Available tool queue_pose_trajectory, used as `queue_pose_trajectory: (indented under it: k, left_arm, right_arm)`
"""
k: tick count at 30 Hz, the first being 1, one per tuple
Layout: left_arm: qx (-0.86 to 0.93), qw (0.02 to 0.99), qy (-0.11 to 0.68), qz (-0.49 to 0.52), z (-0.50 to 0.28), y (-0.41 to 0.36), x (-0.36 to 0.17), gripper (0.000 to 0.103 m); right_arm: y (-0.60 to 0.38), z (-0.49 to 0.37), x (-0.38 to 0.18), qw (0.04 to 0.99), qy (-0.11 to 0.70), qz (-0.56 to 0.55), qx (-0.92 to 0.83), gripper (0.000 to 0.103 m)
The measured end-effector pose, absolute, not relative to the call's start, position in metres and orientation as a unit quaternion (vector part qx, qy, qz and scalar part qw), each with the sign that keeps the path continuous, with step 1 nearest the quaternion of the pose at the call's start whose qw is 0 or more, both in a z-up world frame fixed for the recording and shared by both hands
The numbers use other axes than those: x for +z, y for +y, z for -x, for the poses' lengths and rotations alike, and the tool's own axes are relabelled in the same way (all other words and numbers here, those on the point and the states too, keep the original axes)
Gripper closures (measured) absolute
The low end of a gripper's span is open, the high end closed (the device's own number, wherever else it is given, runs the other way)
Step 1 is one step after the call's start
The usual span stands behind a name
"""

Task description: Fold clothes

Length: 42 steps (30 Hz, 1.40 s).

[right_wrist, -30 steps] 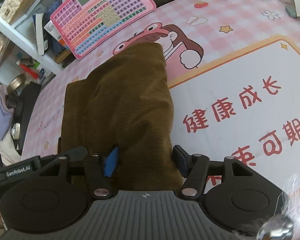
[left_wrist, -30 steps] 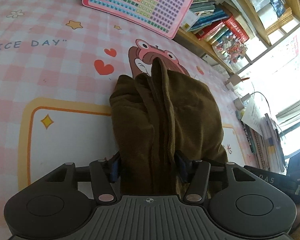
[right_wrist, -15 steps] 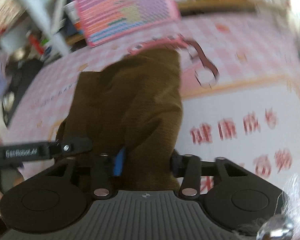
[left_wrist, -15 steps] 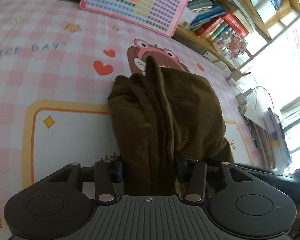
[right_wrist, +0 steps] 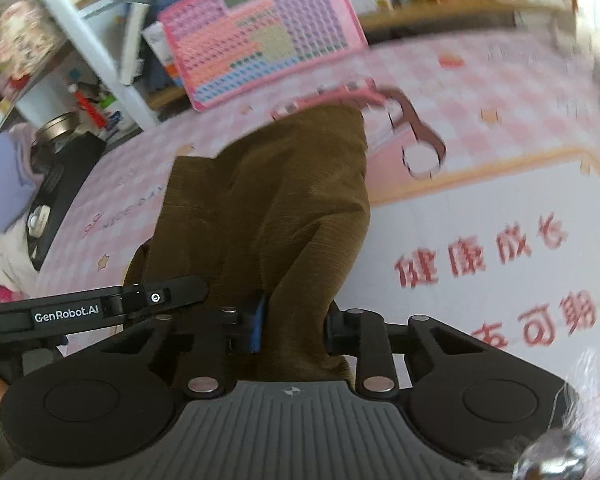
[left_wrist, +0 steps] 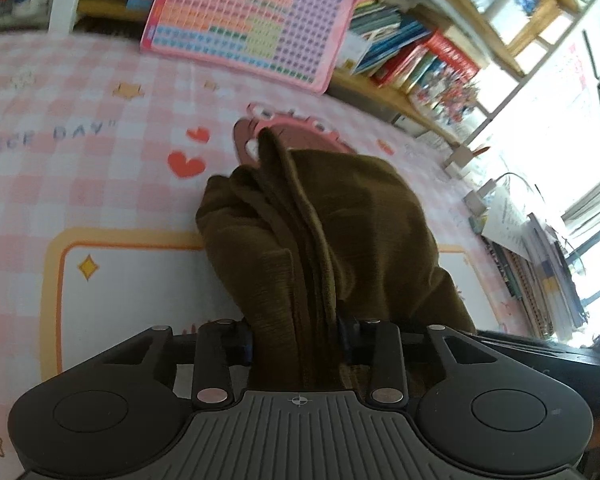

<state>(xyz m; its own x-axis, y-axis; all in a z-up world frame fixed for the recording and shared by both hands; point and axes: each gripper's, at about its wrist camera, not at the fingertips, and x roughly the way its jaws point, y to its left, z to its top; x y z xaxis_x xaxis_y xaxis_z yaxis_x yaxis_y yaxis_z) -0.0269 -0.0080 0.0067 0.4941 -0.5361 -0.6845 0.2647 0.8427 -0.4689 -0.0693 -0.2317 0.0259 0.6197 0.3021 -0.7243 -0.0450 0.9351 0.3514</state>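
1. One brown garment (left_wrist: pixel 332 240) in play, corduroy-like ribbed cloth, bunched into several vertical folds. It was lifted at the near end and draped down toward the pink checked mat (left_wrist: pixel 100 160), its far end hanging over the cartoon animal print (left_wrist: pixel 292 124) mid-mat.
2. Two grippers, both clamped on that garment. Left gripper (left_wrist: pixel 296 336) had its jaws pinched on a thick gathered bundle of folds; cloth filled the whole gap.
3. Right gripper (right_wrist: pixel 296 328) was likewise closed on a fold of the garment (right_wrist: pixel 276 200), one blue pad (right_wrist: pixel 258 326) visible pressed against the cloth.
4. The left gripper's black body showed in the right wrist view, just beside the right one on its left, "GenRobot.AI" label legible. The two grips were near each other on the same near edge of the cloth.
5. One pink keypad toy (left_wrist: pixel 252 20) leaned at the mat's far edge against the bookshelf (left_wrist: pixel 420 56).
6. One white panel with an orange border (left_wrist: pixel 140 280) sat under the garment's left side; red Chinese characters (right_wrist: pixel 496 264) were on the mat's right portion.
7. Right wrist view was motion-blurred; fine detail at the far edge unreadable.
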Motion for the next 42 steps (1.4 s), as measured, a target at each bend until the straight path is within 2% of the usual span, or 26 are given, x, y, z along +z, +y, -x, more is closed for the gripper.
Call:
queue_pose_trajectory:
  k: [7, 32, 42]
  left_arm:
    - [-0.236, 0.874, 0.398, 0.149, 0.045, -0.008, 0.029, 0.069]
    - [-0.108, 0.902, 0.392, 0.144, 0.104, -0.073, 0.043, 0.069]
    - [-0.115, 0.901, 0.399, 0.126, 0.108, -0.118, 0.045, 0.069]
  right_arm:
    - [-0.224, 0.089, 0.048, 0.916, 0.372, -0.102, 0.110, 0.079]
    - [-0.290, 0.099, 0.045, 0.890, 0.379, -0.089, 0.236, 0.078]
    - [-0.335, 0.112, 0.042, 0.891, 0.379, -0.102, 0.230, 0.078]
